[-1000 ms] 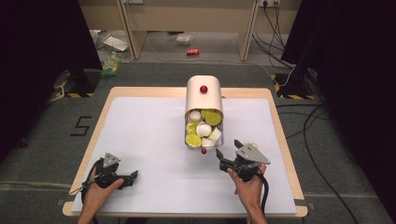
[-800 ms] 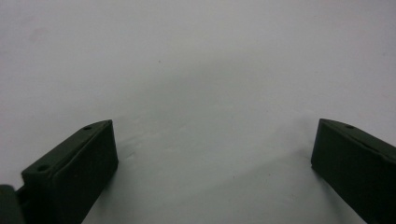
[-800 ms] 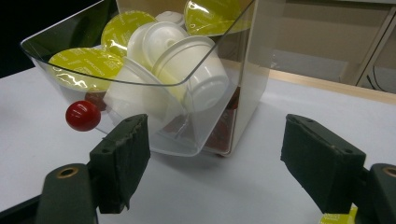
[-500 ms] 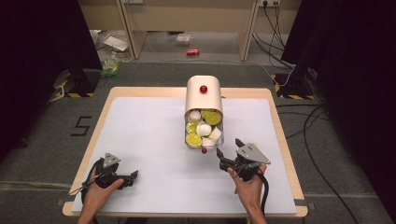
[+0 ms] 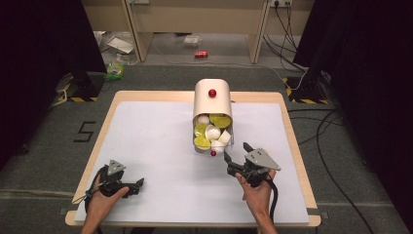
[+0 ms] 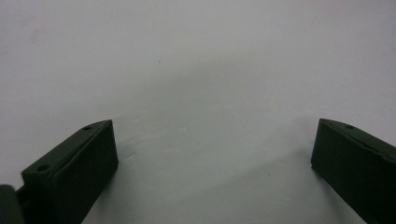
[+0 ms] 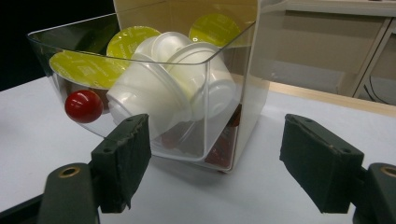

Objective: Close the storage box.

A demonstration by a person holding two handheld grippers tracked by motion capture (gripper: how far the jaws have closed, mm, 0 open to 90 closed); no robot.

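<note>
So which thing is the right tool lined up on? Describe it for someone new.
On the white table stands a cream box. A clear drawer pulled out of its near end holds white and green-lidded capsules. Its red knob faces the open right tool, unlike the knob on the box top.

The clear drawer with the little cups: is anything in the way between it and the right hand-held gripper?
Nothing visible. The right hand-held gripper sits open just before the clear drawer, with bare white table between them.
</note>
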